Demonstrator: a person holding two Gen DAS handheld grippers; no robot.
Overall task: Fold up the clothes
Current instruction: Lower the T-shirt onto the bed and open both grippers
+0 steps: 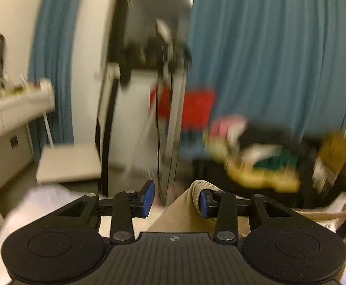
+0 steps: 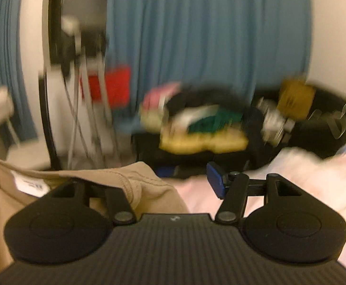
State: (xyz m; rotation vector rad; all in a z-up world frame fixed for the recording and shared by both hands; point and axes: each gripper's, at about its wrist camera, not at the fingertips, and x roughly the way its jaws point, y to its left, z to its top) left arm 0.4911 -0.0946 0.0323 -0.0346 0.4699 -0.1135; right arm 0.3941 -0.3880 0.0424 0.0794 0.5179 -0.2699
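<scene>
A tan garment (image 1: pixel 180 216) hangs over my left gripper (image 1: pixel 176 199). The jaws are wide apart, and a ribbed hem (image 1: pixel 200 186) is draped over the right blue pad (image 1: pixel 205 201); the left pad (image 1: pixel 148 198) is bare. In the right wrist view the same tan garment (image 2: pixel 135 187), with a white label (image 2: pixel 29 185), drapes over the left finger of my right gripper (image 2: pixel 180 182) and hides it. The right blue pad (image 2: pixel 217 179) is bare. Those jaws also stand apart. Both views are motion-blurred.
A pale pink sheet (image 2: pixel 303 178) lies below. A heap of mixed clothes (image 2: pixel 203 128) sits on dark luggage ahead, before blue curtains (image 2: pixel 196 35). A metal stand with a red item (image 1: pixel 187 109), a white stool (image 1: pixel 68 161) and a white desk (image 1: pixel 14 109) stand left.
</scene>
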